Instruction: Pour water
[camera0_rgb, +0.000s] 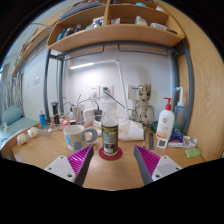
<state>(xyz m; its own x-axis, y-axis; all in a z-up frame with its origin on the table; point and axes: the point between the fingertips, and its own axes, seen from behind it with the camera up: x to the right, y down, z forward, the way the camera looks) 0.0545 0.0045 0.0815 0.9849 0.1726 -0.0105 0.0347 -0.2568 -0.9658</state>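
The can (110, 136) stood upright on a small red coaster (111, 154) on the wooden desk (40, 152), just ahead of the gripper (112, 165) and in line with the gap between its fingers. Those fingers were spread wide, their pink pads (74, 165) facing each other with nothing held, and the can lay beyond their tips, not yet between them. Just to the can's left sat a pale mug (74, 135), likely the vessel to be filled. Off to the right was a pump bottle (166, 122), and shelves (110, 35) hung above. It looked like the approach stage: the next move would call for going forward until the can sat between the pads, then closing squarely on it.
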